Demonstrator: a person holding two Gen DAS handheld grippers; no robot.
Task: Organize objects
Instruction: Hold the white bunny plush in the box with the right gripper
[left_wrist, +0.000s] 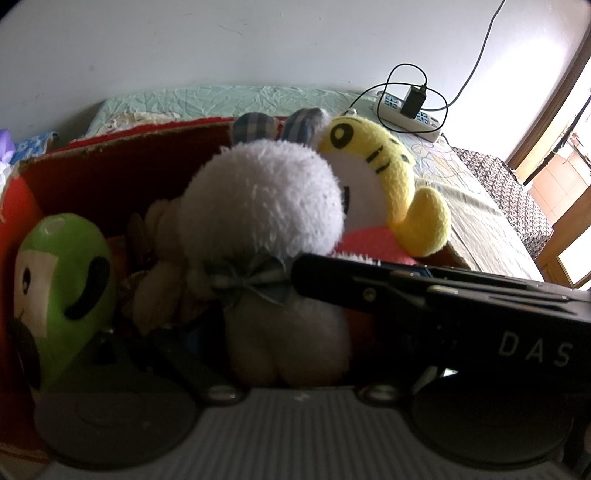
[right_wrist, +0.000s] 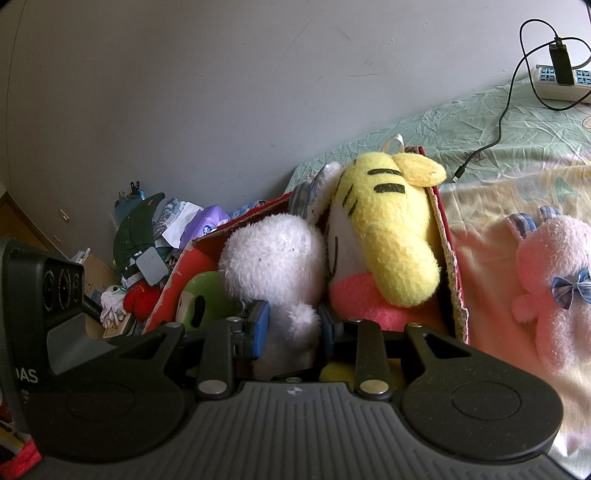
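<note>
The white plush bunny (right_wrist: 275, 258) is sitting in the red cardboard box (right_wrist: 448, 251) on the bed (right_wrist: 498, 177), directly ahead of the right gripper (right_wrist: 291, 325), which is pinching its lower body. The yellow tiger plush (right_wrist: 388, 229) is leaning just right of it. The left gripper (left_wrist: 207, 332) is hanging spread beside the bunny, a green toy (left_wrist: 62, 288) to its left.

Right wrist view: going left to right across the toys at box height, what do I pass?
Green toy → white plush, with the right gripper closed on its lower part → yellow tiger plush → red box wall → pink plush lying on the bed outside the box.
</note>
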